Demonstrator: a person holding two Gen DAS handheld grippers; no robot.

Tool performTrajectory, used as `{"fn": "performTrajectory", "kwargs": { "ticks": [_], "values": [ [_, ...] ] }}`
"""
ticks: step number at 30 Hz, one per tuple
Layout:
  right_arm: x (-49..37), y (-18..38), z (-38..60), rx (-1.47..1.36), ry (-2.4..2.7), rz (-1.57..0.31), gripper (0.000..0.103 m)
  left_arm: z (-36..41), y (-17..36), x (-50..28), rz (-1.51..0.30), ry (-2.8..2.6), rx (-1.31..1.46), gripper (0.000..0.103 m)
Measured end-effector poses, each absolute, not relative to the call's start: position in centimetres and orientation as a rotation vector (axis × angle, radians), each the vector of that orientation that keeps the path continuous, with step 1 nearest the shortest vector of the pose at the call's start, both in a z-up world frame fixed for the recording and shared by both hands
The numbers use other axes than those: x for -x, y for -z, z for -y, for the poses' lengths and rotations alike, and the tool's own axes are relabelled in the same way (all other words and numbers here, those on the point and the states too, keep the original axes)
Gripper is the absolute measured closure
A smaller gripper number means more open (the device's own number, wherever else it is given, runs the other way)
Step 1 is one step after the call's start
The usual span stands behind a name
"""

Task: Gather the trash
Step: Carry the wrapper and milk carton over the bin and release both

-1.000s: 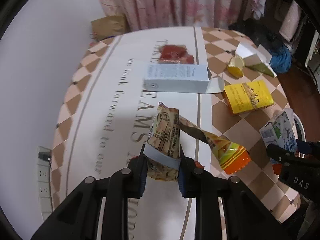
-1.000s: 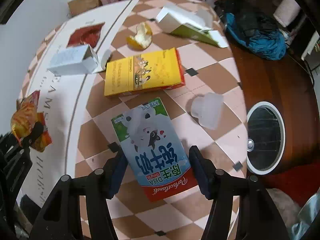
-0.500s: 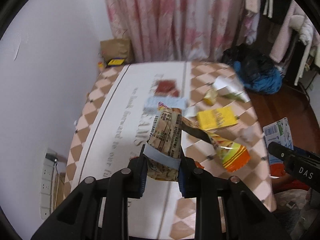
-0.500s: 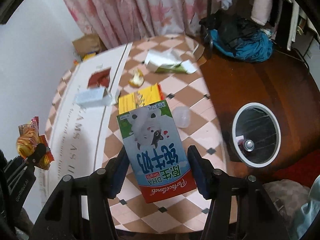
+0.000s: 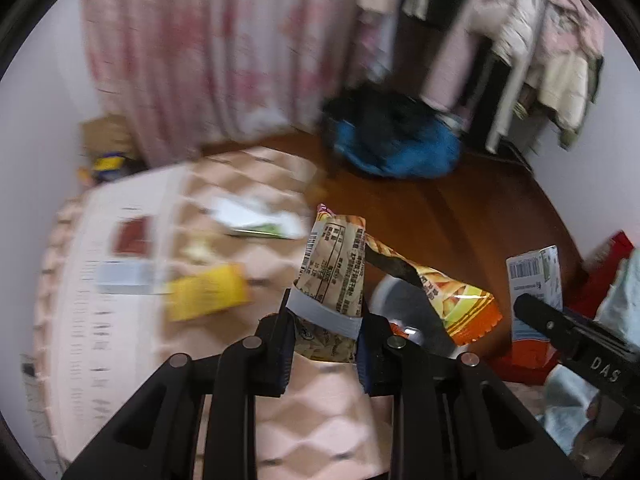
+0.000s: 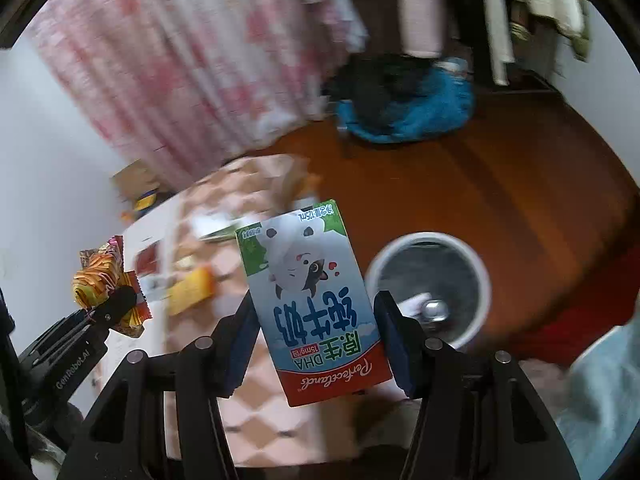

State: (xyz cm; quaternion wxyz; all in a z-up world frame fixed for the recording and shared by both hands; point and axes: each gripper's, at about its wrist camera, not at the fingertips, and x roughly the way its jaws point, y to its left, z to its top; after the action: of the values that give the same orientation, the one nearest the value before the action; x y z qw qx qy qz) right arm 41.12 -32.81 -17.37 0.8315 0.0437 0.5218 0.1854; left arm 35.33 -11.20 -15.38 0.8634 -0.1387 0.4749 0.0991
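My left gripper [image 5: 325,320] is shut on a crumpled snack wrapper [image 5: 340,268] whose orange end hangs to the right, held in the air above the table edge. It also shows in the right wrist view [image 6: 102,280]. My right gripper [image 6: 314,332] is shut on a milk carton [image 6: 310,300] with a cow print, held above the table's right edge; the carton also shows in the left wrist view [image 5: 534,276]. A round white trash bin [image 6: 428,240] stands on the wooden floor to the right of the table, partly hidden behind the wrapper in the left wrist view [image 5: 384,292].
On the checkered table [image 5: 224,184] lie a yellow box [image 5: 208,294], a pale blue box [image 5: 128,278], a red wrapper [image 5: 130,236], a white-green carton [image 5: 256,222] and a fruit peel [image 5: 198,248]. A blue-black bag [image 6: 404,100] lies on the floor by the pink curtain [image 6: 192,64].
Both grippers have lifted with their loads and swung right toward the floor side. The table has slid to the left in both views and the trash bin now sits closer ahead.
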Motion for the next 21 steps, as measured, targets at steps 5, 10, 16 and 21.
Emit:
{"fn": "performTrajectory", "kwargs": {
  "ticks": [5,10,16,21],
  "values": [
    [-46.4,23.0,40.1,-0.13,-0.265,-1.198,0.044,17.0,21.8,-42.6,-1.143,-0.069,0.331,0.081],
    [-51.1,31.7,44.6,-0.184,-0.184,-1.336,0.044,20.2,28.9,-47.7,-1.284,-0.017,0.366,0.077],
    [-54.4,40.3,46.9,-0.246,-0.119,-1.444,0.044,20.9,34.0,-51.2,-1.378,-0.033,0.38,0.037],
    [-56.1,45.1,47.7,-0.31,-0.122,-1.523,0.031,21.1,34.8,-51.8,-1.384,-0.074,0.359,0.003]
  ]
}}
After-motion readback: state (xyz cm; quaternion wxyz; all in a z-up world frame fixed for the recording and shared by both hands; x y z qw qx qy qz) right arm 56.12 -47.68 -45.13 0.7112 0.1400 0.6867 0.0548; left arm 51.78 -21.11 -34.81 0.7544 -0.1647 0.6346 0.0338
